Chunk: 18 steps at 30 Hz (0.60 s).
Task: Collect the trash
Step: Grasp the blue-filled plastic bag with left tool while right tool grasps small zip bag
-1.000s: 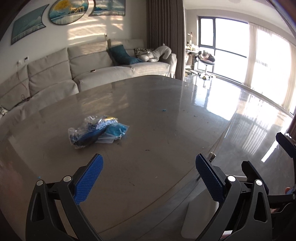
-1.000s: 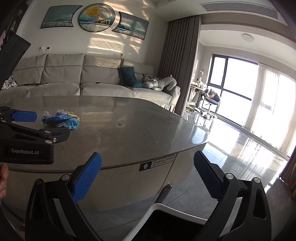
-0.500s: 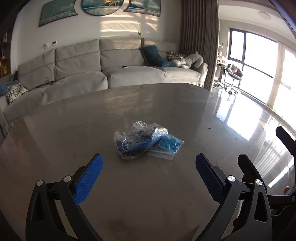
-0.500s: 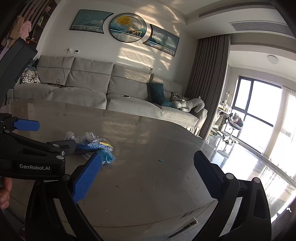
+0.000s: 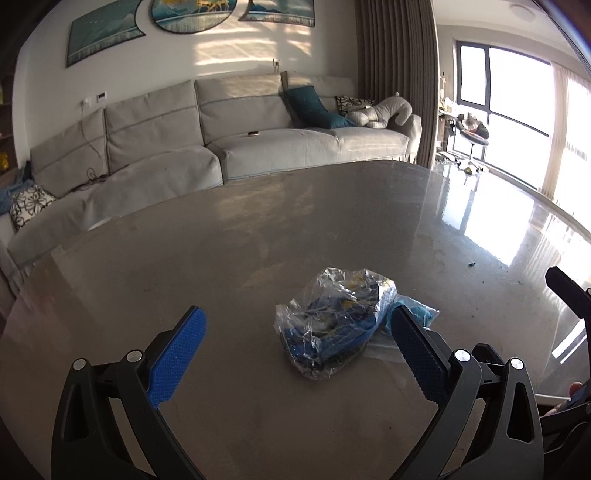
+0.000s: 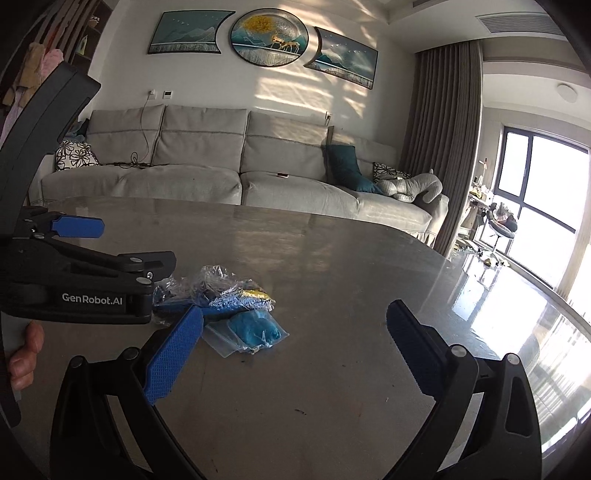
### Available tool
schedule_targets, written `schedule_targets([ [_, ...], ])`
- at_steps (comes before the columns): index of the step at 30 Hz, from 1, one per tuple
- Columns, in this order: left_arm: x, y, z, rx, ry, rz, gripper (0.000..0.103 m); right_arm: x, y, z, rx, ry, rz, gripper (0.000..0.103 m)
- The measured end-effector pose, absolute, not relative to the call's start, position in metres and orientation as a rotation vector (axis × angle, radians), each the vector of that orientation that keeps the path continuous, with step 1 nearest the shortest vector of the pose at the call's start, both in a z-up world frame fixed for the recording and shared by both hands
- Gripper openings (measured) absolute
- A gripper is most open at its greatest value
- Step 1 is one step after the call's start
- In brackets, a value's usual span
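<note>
Trash: crumpled clear plastic wrapper [image 5: 334, 325] w/ blue + some yellow bits inside, lying on the grey surface [image 5: 258, 240], roughly mid-surface.
2nd piece: small clear bag w/ teal-blue stuff [image 6: 255, 330] — just beside the wrapper, touching it on the window side.
L hand-held gripper [image 5: 295, 354]: jaws spread wide, nothing between the pads. Hovers low over the surface w/ the wrapper sitting between the 2 blue fingers, closer to its right finger [image 5: 417, 354]; can't tell if that finger touches the plastic.
R hand-held gripper [image 6: 295, 350]: also spread wide, empty. Its left blue finger [image 6: 173, 358] overlaps the trash pile in the right-wrist view — contact unclear.
Gripper positions: L one shows at the left edge of the right-wrist view, side by side w/ the R one, both facing the sofa.
Person: only fingertips [image 6: 24, 350] seen, at the L gripper's handle.
Surface: glossy, a few dark crumbs [image 5: 472, 264] toward the window side.
Background: long grey sofa [image 5: 258, 147] behind the surface, 3 wall pictures [image 6: 264, 35] above it, curtains and a bright window [image 6: 535, 184] to the right.
</note>
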<state>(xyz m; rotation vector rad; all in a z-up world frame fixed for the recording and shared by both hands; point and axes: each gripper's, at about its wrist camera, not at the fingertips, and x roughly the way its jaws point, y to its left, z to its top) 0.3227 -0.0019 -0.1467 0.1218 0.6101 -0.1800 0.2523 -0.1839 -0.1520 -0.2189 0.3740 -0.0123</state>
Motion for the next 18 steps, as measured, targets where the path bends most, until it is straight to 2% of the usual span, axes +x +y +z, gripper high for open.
schedule_targets([
  [12, 0.361, -0.001, -0.181, 0.144, 0.744, -0.209, 0.098, 0.277, -0.174, -0.18, -0.302, 0.454, -0.034, 0.099],
  [18, 0.377, 0.0, -0.2, 0.077, 0.871, -0.289, 0.091, 0.286, -0.175, -0.191, -0.312, 0.486, -0.037, 0.099],
])
